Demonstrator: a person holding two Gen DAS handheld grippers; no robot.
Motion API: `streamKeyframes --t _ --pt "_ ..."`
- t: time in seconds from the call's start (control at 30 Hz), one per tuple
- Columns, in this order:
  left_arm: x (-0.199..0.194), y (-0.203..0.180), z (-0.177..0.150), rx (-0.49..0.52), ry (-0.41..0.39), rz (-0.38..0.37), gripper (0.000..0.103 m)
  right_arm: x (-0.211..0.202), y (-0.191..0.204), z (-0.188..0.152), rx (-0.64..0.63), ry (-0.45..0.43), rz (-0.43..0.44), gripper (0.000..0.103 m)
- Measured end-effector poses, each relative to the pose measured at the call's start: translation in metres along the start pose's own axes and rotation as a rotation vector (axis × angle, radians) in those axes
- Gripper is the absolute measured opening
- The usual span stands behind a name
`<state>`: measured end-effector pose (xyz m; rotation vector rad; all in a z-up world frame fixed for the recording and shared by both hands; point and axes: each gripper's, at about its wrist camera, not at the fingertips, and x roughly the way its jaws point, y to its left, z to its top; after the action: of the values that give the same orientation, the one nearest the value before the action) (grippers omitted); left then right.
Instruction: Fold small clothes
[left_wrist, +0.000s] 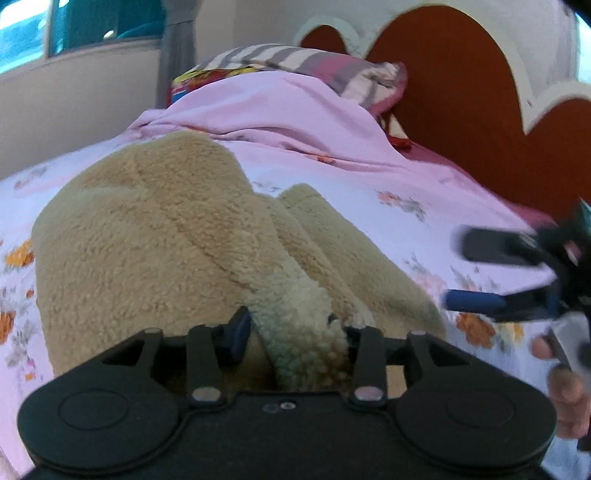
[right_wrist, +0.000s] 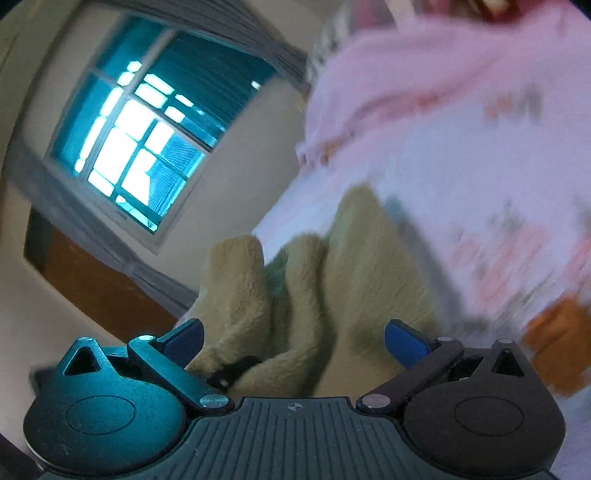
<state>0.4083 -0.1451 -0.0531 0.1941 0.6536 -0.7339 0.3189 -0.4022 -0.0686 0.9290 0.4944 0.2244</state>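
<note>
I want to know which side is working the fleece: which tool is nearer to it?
Left. The left tool has a fold of the fleece between its fingers. The right tool hangs open just off the fleece's edge, over the bedsheet.

Soft daylight from a glaring window (right_wrist: 136, 147), heavy motion blur, fisheye-bent edges.

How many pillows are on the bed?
1 that I can see: a striped pillow at the head of the bed, against the orange headboard. The pink blanket partly covers it and may hide more.
</note>
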Motion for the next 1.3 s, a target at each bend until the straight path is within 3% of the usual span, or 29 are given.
streamKeyframes --t 0.13,0.23,0.37,0.63,0.8,0.93,1.0,1.03,1.2,1.3 --pt "0.002 -0.007 -0.002 0.062 -0.004 -0.013 0.054 0.023 -0.004 -0.001 0.071 0.053 0.007 0.103" --pt "0.002 -0.009 -0.004 0.056 -0.018 -0.017 0.062 0.041 -0.012 0.001 0.156 0.14 0.029 0.103" --pt "0.004 -0.018 -0.009 0.11 -0.032 -0.005 0.071 0.044 -0.007 0.003 0.165 0.178 0.065 0.103" --pt "0.005 -0.025 -0.012 0.205 -0.02 -0.01 0.077 0.043 0.003 -0.002 0.096 0.247 0.068 0.103" --pt "0.007 -0.03 -0.014 0.246 -0.009 -0.001 0.079 0.079 0.007 0.004 0.039 0.289 -0.008 0.103" --pt "-0.002 -0.024 -0.013 0.243 -0.018 0.004 0.081 0.09 -0.002 0.01 0.099 0.294 -0.028 0.102" --pt "-0.014 -0.012 -0.011 0.194 -0.023 -0.021 0.081 0.088 -0.002 0.012 0.066 0.286 -0.068 0.06" --pt "-0.019 -0.006 -0.012 0.161 -0.019 -0.044 0.081 0.087 -0.004 0.013 0.084 0.29 -0.028 0.041" --pt "-0.07 0.008 -0.043 0.039 -0.109 -0.022 0.081 0.082 0.013 0.013 -0.016 0.265 -0.036 0.031" --pt "-0.114 0.016 -0.09 -0.055 -0.158 0.055 0.081 0.079 0.012 0.014 -0.027 0.266 -0.027 0.03"
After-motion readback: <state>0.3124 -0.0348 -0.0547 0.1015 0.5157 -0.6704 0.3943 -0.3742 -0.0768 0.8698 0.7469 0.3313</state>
